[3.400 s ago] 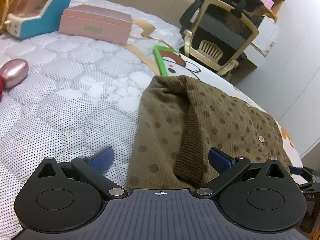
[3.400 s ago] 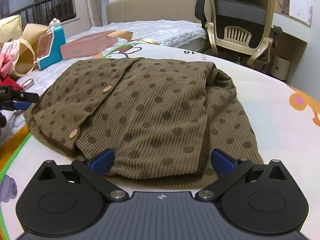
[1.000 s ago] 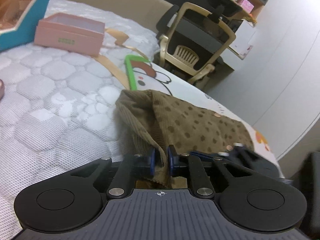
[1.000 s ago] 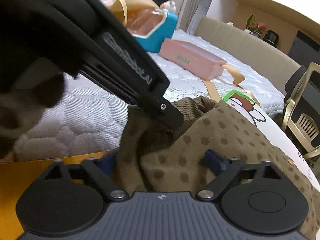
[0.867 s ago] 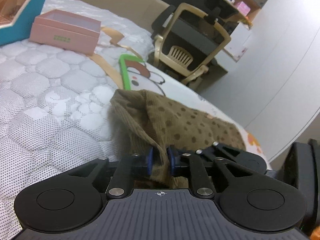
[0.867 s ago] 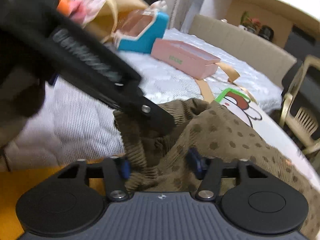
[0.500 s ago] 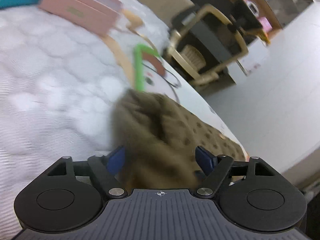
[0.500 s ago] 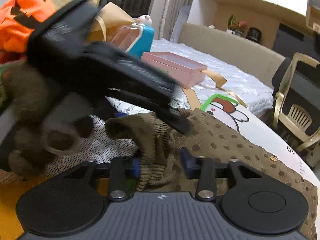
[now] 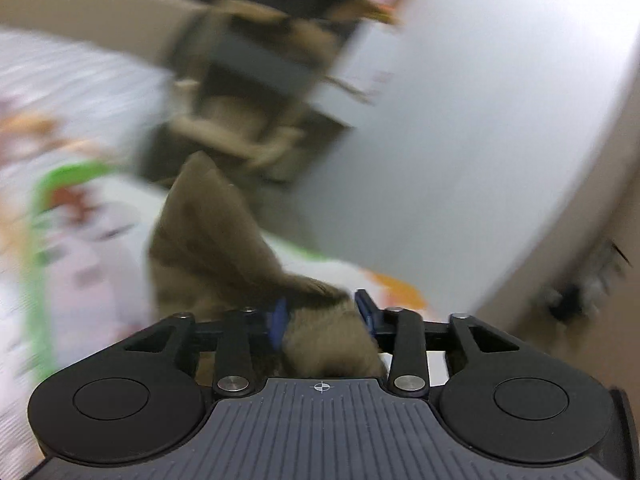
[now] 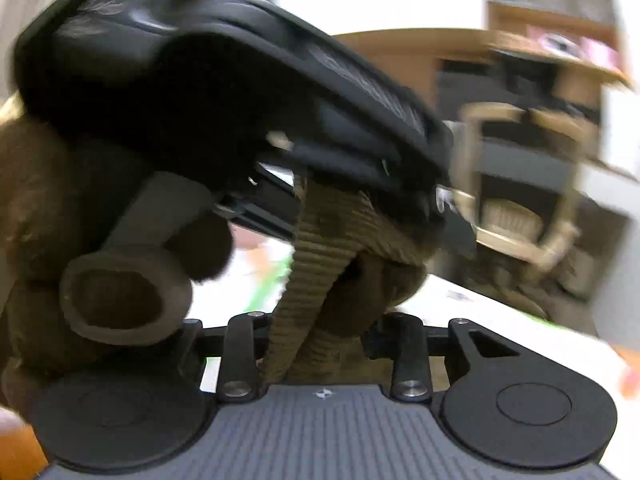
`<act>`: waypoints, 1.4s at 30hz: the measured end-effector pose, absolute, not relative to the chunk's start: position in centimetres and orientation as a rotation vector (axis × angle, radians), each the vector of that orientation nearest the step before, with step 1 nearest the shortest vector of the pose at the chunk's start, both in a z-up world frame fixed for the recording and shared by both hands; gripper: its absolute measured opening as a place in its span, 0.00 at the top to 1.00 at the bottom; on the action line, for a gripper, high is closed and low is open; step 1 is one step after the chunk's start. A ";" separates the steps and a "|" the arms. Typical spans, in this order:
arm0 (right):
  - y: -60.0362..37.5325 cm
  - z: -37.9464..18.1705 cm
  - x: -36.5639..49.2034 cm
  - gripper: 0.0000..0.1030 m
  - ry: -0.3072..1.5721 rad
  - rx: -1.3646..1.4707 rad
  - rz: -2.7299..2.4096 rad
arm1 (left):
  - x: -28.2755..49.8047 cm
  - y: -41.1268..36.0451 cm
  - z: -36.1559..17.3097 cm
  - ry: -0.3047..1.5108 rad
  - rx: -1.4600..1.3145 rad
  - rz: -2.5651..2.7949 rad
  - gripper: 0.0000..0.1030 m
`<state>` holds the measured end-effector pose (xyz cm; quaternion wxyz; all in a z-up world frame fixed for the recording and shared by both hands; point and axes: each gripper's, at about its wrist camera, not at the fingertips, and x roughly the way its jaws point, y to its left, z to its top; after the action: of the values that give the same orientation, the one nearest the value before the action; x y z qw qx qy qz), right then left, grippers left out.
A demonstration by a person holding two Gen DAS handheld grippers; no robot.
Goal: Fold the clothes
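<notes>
The brown dotted cardigan (image 9: 208, 240) is lifted off the mat and rises to a peak in the blurred left wrist view. My left gripper (image 9: 322, 316) is shut on a thick bunch of its cloth between the blue pads (image 9: 278, 322). In the right wrist view a ribbed strip of the cardigan (image 10: 320, 240) stretches from the black left gripper body (image 10: 240, 100) down into my right gripper (image 10: 324, 344), which is shut on it. A brown gloved hand (image 10: 48, 220) holds the left gripper at the left. The two grippers are very close together.
A beige office chair (image 10: 520, 208) stands past the mat, blurred in the left wrist view as the chair (image 9: 240, 120). The cartoon play mat with a green border (image 9: 40, 248) lies below. A white wall panel (image 9: 460, 140) fills the right.
The left gripper, open around the cloth half a second ago, has shut on it. Both grippers have lifted the cardigan and swung towards the chair; both views are motion-blurred.
</notes>
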<state>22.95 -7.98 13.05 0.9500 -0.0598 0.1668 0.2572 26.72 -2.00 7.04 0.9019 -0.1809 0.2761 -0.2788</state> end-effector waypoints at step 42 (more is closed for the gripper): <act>-20.9 11.0 22.1 0.43 0.370 -0.579 0.281 | 23.8 -4.4 -1.5 0.675 -0.046 -0.509 0.18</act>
<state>22.05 -20.93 11.02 0.9319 -0.2830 0.1808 0.1374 23.83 -4.42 -1.50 0.9117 -0.0224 0.3277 -0.2469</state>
